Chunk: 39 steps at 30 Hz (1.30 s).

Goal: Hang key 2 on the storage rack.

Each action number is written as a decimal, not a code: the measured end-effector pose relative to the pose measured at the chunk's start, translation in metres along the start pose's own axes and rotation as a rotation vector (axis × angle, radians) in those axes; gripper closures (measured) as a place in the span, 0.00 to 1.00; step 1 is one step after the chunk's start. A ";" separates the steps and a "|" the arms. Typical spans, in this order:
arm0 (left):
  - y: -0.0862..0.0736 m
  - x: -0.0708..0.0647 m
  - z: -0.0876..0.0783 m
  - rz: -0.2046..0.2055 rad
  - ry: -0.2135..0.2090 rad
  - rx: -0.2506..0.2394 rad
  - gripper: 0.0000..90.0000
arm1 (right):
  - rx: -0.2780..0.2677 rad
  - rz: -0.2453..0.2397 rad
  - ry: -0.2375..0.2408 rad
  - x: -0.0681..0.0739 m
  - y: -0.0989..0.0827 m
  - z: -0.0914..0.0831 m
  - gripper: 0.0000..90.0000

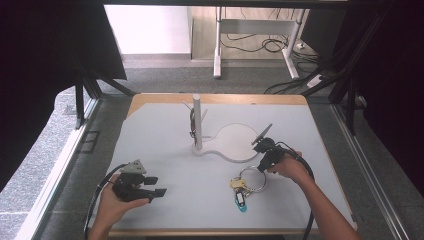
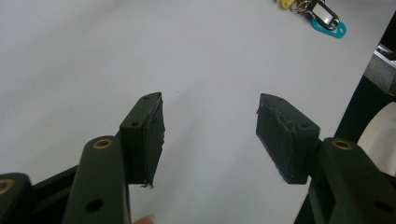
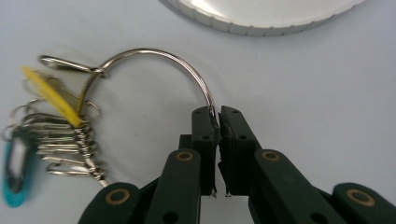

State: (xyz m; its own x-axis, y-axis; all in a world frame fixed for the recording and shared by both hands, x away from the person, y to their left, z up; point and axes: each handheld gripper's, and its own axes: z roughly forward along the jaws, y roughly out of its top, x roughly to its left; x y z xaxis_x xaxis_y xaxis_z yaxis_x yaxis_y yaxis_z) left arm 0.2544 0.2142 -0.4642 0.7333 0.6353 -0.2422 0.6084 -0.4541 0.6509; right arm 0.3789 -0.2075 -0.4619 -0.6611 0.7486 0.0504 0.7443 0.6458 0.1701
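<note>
Here the step in hand looks like the pick-up of the key ring (image 3: 154, 56): the right gripper (image 3: 217, 112) has its fingers (image 3: 204, 126) pinched tight on the thin metal loop, which runs up out of the gap between the pads in the right gripper view. The loop lies flat on the counter (image 1: 300, 130) toward its near right corner, just in front of the round white base (image 1: 235, 142) of the peg stand (image 1: 197, 122); the yellow tag (image 3: 49, 95), the small keys and the teal tag (image 3: 14, 179) trail from the far side of the loop. The left gripper (image 2: 210, 128) hovers over bare counter near the near left corner, its fingers spread wide with nothing between them. Judging from this, the grip is made and the lift is not yet begun. The next move probably calls for raising the loop steadily so the hanging bunch swings free, then carrying it toward the stand, whose pegs seem the likely place to hang it; the thin wire could slip between the pads if tilted sharply
</note>
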 end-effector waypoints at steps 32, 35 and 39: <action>-0.001 -0.001 -0.007 -0.005 -0.019 -0.027 0.46 | 0.032 -0.102 0.226 0.035 -0.002 -0.041 0.93; -0.001 -0.001 -0.009 -0.002 -0.021 -0.029 0.46 | 0.032 -0.116 0.234 0.037 -0.001 -0.046 0.93; -0.002 -0.001 -0.010 -0.001 -0.019 -0.030 0.46 | 0.023 -0.126 0.237 0.039 0.001 -0.056 0.93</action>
State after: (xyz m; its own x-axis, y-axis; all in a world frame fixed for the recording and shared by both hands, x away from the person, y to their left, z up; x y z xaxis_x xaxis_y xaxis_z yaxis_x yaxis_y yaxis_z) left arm 0.2499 0.2205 -0.4583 0.7383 0.6237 -0.2567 0.6003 -0.4341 0.6717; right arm 0.3483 -0.1856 -0.4048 -0.7504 0.6080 0.2594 0.6549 0.7371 0.1669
